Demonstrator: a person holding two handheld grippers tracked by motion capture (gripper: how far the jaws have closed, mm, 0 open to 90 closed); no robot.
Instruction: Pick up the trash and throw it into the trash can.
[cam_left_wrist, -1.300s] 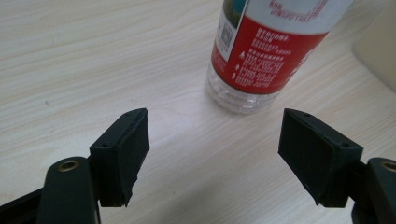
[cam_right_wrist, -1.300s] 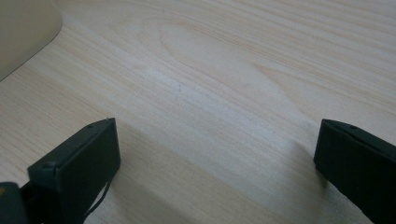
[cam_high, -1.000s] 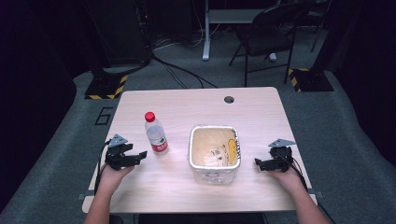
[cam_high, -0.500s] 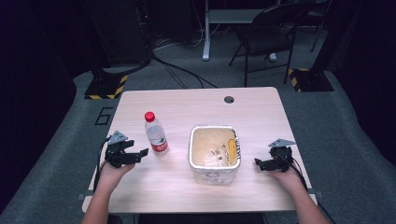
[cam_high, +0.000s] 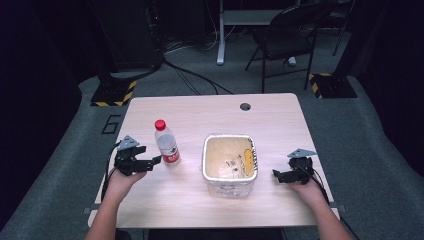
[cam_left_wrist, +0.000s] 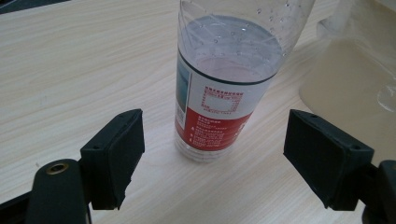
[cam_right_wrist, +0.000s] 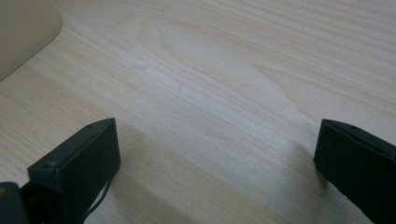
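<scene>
- Left gripper: jaws spread wide, nothing held, bottle just ahead, centred in the gap. Probably lining up a grab; go in level, close on the labelled lower body, not the thin clear part above.
- Bottle: upright, red cap, left-centre of table, near the bin's left side but apart. Little liquid inside, so likely tips easily; squeeze gently.
- Bin: lined w/ a bag, mid-table. Narrow gap btw it and bottle; plenty of bare top far side.
- Right gripper: jaws wide apart, empty, low over bare wood right of bin, close to table's right edge.
</scene>
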